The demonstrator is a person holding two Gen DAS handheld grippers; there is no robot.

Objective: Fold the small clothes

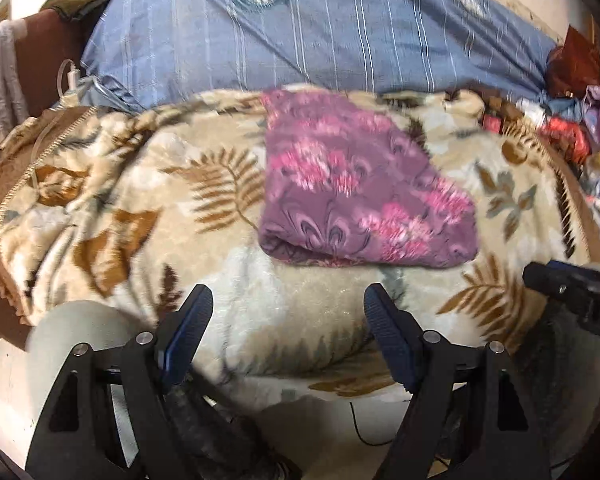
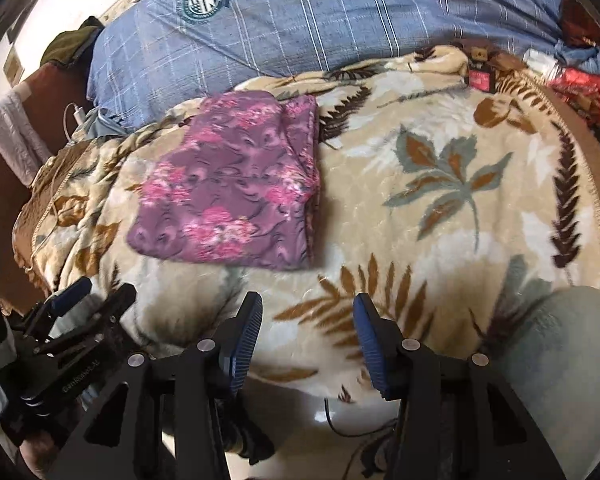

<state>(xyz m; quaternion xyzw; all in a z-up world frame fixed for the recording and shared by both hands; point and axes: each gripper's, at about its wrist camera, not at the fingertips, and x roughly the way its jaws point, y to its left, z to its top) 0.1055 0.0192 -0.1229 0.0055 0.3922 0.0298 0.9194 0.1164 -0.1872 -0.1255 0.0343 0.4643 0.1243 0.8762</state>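
Note:
A small purple garment with pink flowers (image 1: 356,184) lies folded on a beige leaf-print blanket (image 1: 148,208). It also shows in the right wrist view (image 2: 232,188), left of centre. My left gripper (image 1: 288,300) is open and empty, held back from the garment's near edge. My right gripper (image 2: 306,308) is open and empty, to the right of and below the garment. The right gripper's body shows at the right edge of the left wrist view (image 1: 580,296); the left gripper shows at lower left in the right wrist view (image 2: 80,308).
A blue striped pillow (image 1: 300,32) lies behind the blanket. A pile of coloured clothes (image 1: 580,120) sits at the far right. A white cloth (image 1: 0,80) hangs on a brown headboard at left, with a white charger cable (image 1: 70,76) nearby.

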